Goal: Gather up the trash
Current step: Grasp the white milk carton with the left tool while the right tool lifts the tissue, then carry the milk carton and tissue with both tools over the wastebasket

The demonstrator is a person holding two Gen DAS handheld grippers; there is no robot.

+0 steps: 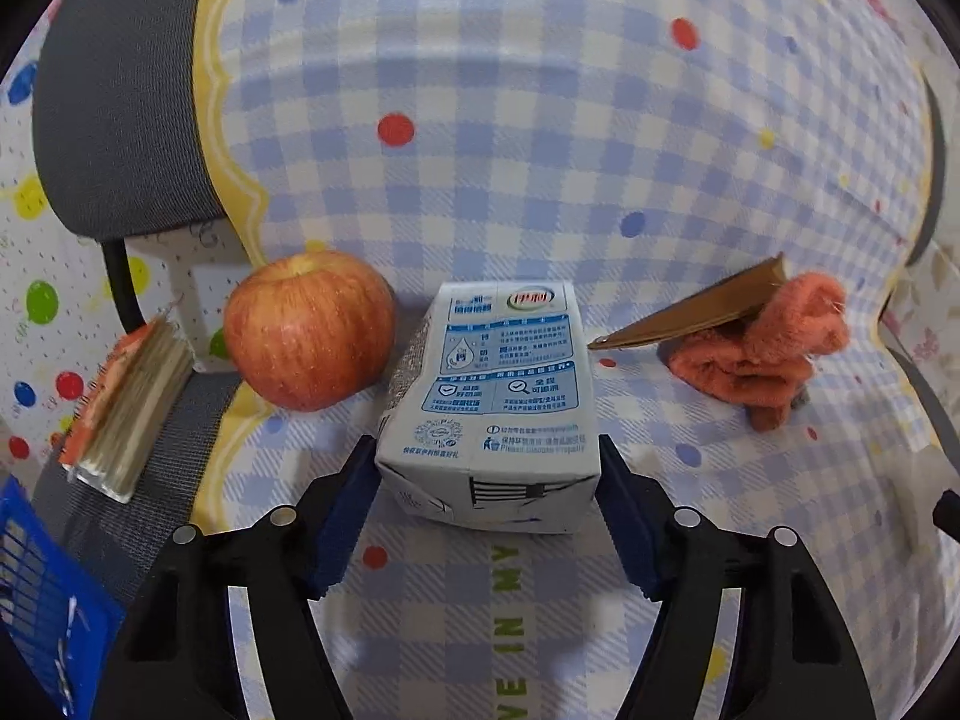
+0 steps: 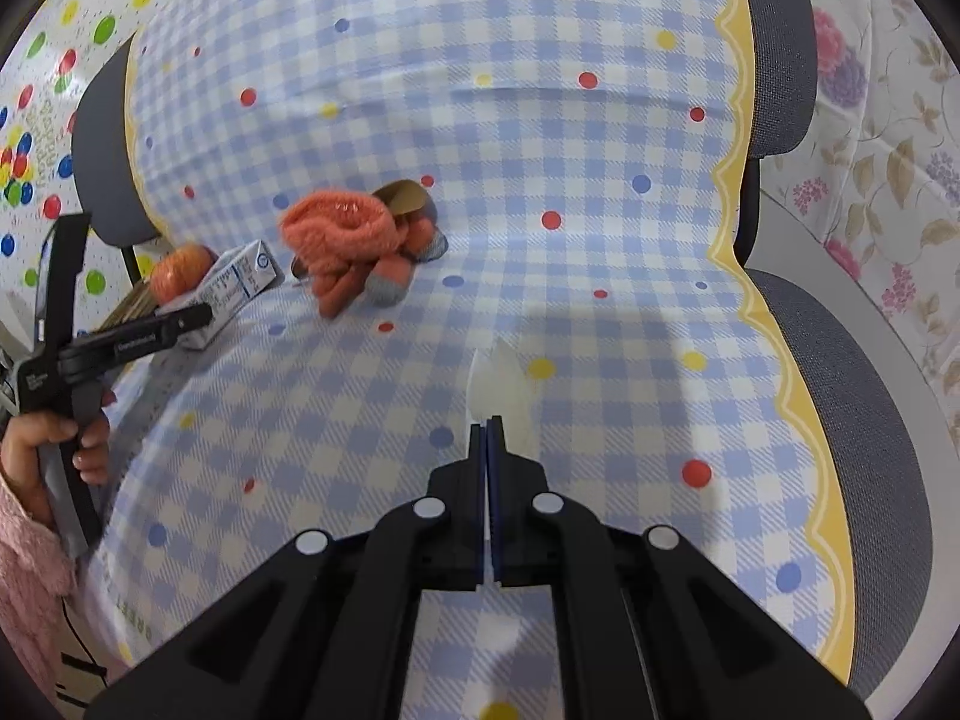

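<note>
Gingham cloth (image 1: pixel 600 138), blue and white with coloured dots, covered the work surface. From left to right in the left wrist view: a blue basket (image 1: pixel 36 588) at the lower left edge, a thick notebook (image 1: pixel 129 408) lying on a grey chair seat, a red apple (image 1: pixel 309 330), a milk carton (image 1: pixel 498 396), a brown cardboard piece (image 1: pixel 696 312) and an orange sock bundle (image 1: pixel 762 354).

Left gripper (image 1: pixel 489 492): jaws fairly wide, straddling the near end of the milk carton. The blue pads (image 1: pixel 348 510) stood at the carton's sides; the right pad looked to be touching or nearly so, the left one seemed just clear. Firm grip not confirmed. Carton was lying on the cloth, just beside the apple.

Right gripper (image 2: pixel 487 438): fingers fully closed on a thin white scrap (image 2: pixel 510 396), paper or plastic, sticking out past the tips above the cloth. A hand (image 2: pixel 54 450) in a pink sleeve held the left tool at the left edge of the right wrist view.

Progress, judged: one scrap in hand but not yet binned; carton pickup was in hand, not completed. Cardboard likely remained as trash. Whether the basket is the bin, and what it contained, could not be told.
</note>
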